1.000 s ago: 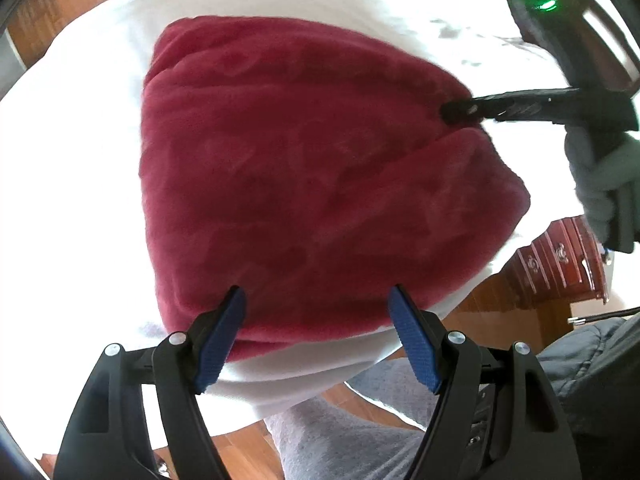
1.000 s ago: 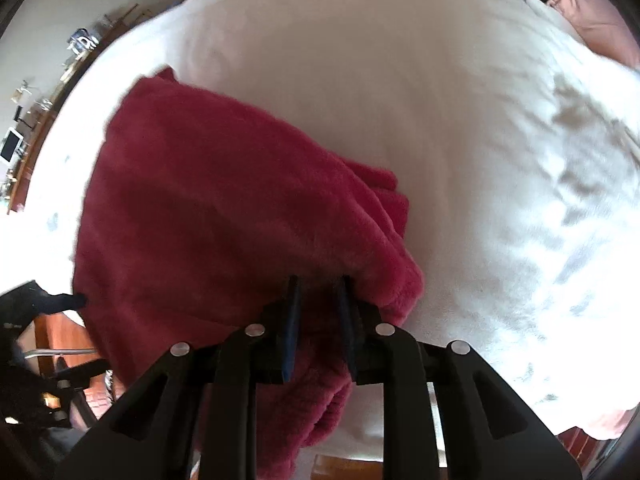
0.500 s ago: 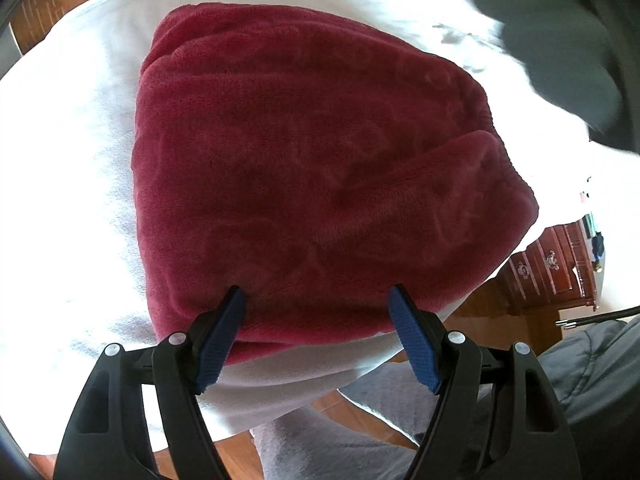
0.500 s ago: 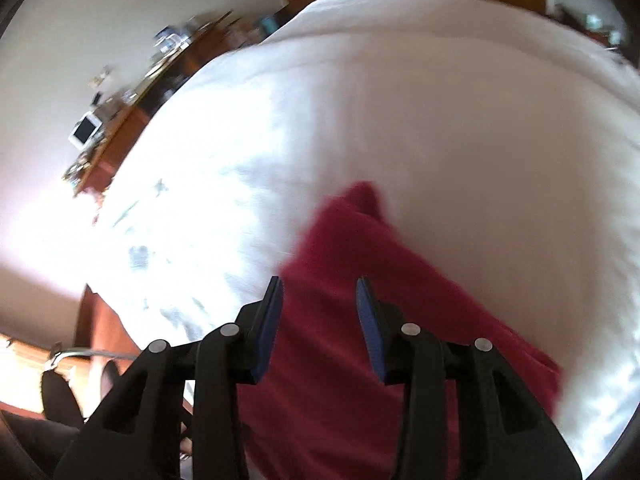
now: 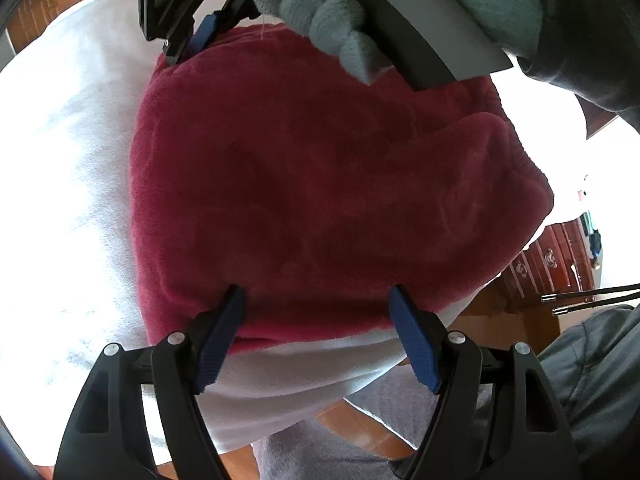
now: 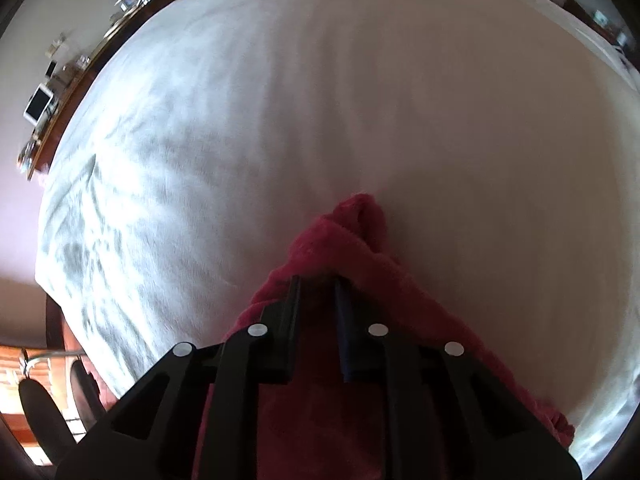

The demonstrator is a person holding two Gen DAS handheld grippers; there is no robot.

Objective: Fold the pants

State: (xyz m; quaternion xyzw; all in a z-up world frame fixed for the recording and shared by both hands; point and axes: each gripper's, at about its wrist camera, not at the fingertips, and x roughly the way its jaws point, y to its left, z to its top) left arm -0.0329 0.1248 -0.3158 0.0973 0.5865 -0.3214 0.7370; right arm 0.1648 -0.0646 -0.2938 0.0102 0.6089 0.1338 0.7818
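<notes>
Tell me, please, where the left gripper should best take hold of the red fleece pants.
Probably the near folded edge of the red fleece pants, from above: the left gripper straddles it with jaws open, and that edge lies thick and straight on the white bedsheet. The right gripper has just closed on the far corner.

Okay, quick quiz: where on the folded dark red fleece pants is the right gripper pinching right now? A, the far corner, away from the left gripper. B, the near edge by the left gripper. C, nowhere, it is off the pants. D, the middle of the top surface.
A: the right gripper has its jaws closed on the far corner of the folded dark red fleece pants, opposite the open left gripper.
</notes>
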